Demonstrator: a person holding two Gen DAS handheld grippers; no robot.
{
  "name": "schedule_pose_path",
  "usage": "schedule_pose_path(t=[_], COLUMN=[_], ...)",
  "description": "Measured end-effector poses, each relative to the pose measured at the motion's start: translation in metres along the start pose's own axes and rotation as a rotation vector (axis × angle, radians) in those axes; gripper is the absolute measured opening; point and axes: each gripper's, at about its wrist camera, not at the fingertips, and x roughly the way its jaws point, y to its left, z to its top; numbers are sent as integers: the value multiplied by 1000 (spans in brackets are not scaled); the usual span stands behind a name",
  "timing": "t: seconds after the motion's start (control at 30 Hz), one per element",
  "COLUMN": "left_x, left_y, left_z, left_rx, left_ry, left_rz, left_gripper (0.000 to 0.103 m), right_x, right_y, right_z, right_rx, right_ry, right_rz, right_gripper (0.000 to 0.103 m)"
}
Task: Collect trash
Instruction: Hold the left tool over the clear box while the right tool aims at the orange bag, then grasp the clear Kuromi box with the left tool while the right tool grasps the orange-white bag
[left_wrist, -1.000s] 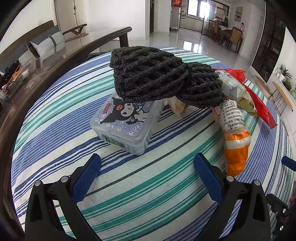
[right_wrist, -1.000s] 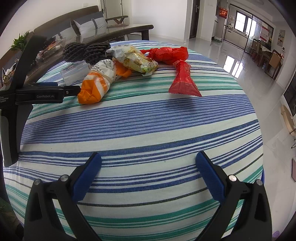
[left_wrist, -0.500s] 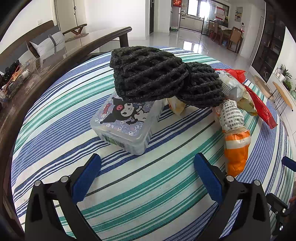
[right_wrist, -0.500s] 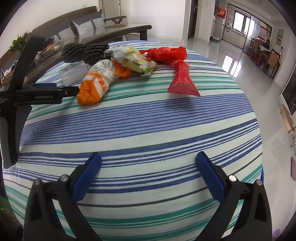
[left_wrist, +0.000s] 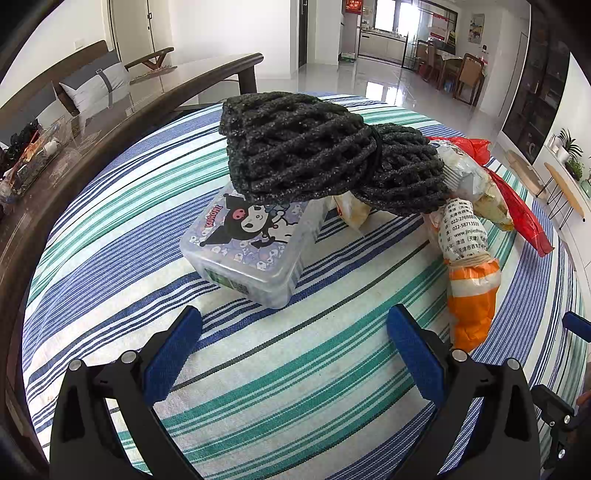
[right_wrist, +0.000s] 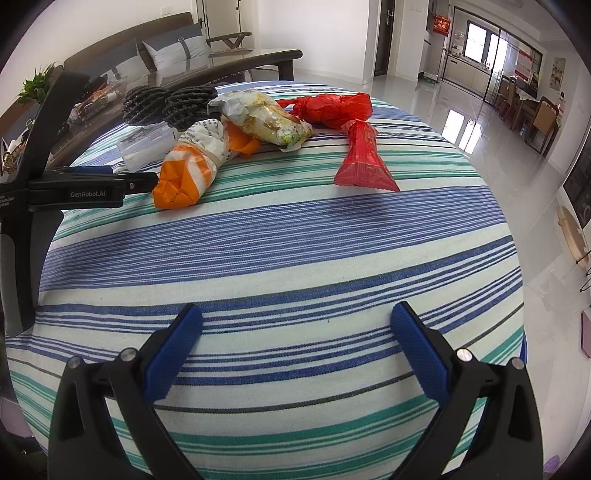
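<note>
Trash lies in a row across the striped table (left_wrist: 110, 229). A clear plastic box with a cartoon lid (left_wrist: 255, 240) sits just ahead of my open left gripper (left_wrist: 295, 328); black foam netting (left_wrist: 314, 158) rests on its far end. Right of the box lies an orange-and-white wrapper (left_wrist: 469, 280). In the right wrist view that orange-and-white wrapper (right_wrist: 192, 166), a yellow-green snack bag (right_wrist: 266, 118), a red plastic bag (right_wrist: 328, 107) and a red pouch (right_wrist: 364, 158) lie far ahead of my open right gripper (right_wrist: 295, 332). The left gripper's body (right_wrist: 81, 188) shows at the left.
The tablecloth (right_wrist: 295, 240) between my right gripper and the trash is bare. A dark wooden glass-topped table (left_wrist: 110, 107) stands close behind on the left with a clutter tray (left_wrist: 29, 155). Shiny floor (right_wrist: 498, 122) and dining chairs lie beyond to the right.
</note>
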Motion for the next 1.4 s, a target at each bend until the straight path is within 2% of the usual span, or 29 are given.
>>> schedule_pose_path(t=[0.6, 0.67, 0.73, 0.8, 0.97, 1.0, 1.13, 1.2, 1.23, 1.27, 1.33, 1.4], left_x=[0, -3, -9, -17, -23, -22, -6, 3, 6, 8, 10, 5], left_y=[0, 2, 10, 26, 49, 47, 35, 34, 34, 34, 36, 34], left_z=[0, -3, -9, -16, 0, 7, 30, 37, 40, 42, 43, 38], left_rx=[0, 38, 91, 115, 116, 137, 222, 235, 239, 243, 249, 255], left_ry=[1, 18, 41, 23, -10, -26, -37, -36, -38, -36, -23, -27], left_rz=[0, -21, -57, -61, -156, -159, -91, -75, -73, -78, -113, -108], left_gripper=[99, 99, 99, 99, 99, 99, 99, 98, 93, 88, 63, 62], right_x=[0, -1, -3, 0, 19, 24, 42, 49, 52, 50, 42, 27], right_y=[0, -1, -3, -2, 33, 40, 57, 62, 64, 64, 62, 61], right_z=[2, 2, 6, 14, 59, 68, 99, 104, 105, 104, 98, 87], right_rx=[2, 16, 69, 111, 87, 85, 54, 30, 11, 6, 10, -22], right_ry=[2, 3, 0, -2, -18, -17, -9, 5, 8, 6, 1, -1], right_rz=[6, 11, 64, 140, 255, 265, 259, 257, 237, 233, 256, 270], right_gripper=[98, 98, 98, 98, 97, 95, 82, 61, 53, 50, 49, 48])
